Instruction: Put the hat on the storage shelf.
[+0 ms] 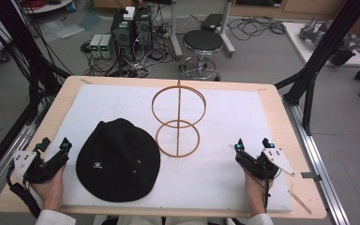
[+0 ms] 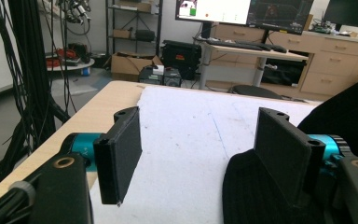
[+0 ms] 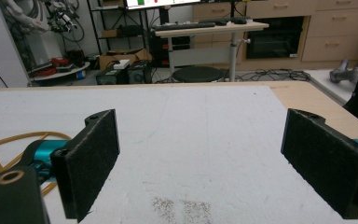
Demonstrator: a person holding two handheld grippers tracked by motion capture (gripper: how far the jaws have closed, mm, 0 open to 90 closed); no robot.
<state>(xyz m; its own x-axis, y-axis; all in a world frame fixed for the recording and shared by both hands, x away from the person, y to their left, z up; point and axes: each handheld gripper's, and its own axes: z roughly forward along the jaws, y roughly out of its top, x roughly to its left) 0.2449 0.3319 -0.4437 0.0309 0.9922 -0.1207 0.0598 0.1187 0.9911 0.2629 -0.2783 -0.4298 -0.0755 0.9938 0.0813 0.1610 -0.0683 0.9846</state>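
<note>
Closest in, the left gripper (image 1: 54, 146) sits low at the near left corner of the table, held in the person's left hand (image 1: 50, 186), jaws spread wide with nothing between them. Through the left gripper view those jaws (image 2: 200, 154) frame bare white mat, and the black hat (image 2: 349, 116) crowds in right against the outer side of the right-hand jaw, its dark brim curling just beneath that pad. From above, the hat (image 1: 118, 159) lies flat on the white mat (image 1: 234, 122), just to the inner side of the left gripper, very near its closer fingertip; whether they touch, I can't tell.

Over to the right gripper (image 1: 252, 143), also parked at the near edge, held in the right hand (image 1: 255, 192), jaws spread, gripping nothing. Its own view shows open mat between the pads (image 3: 200, 154), and a loop of the wire stand (image 3: 9, 140) peeking out beyond the left-hand jaw.

Farther out, ahead of both grippers and roughly between them, the gold wire stand (image 1: 178, 119) stands upright: a lower ring resting on the mat, an upper ring above it, joined by a thin post. Its base ring sits just beside the hat's far edge, well apart from the right gripper.
</note>
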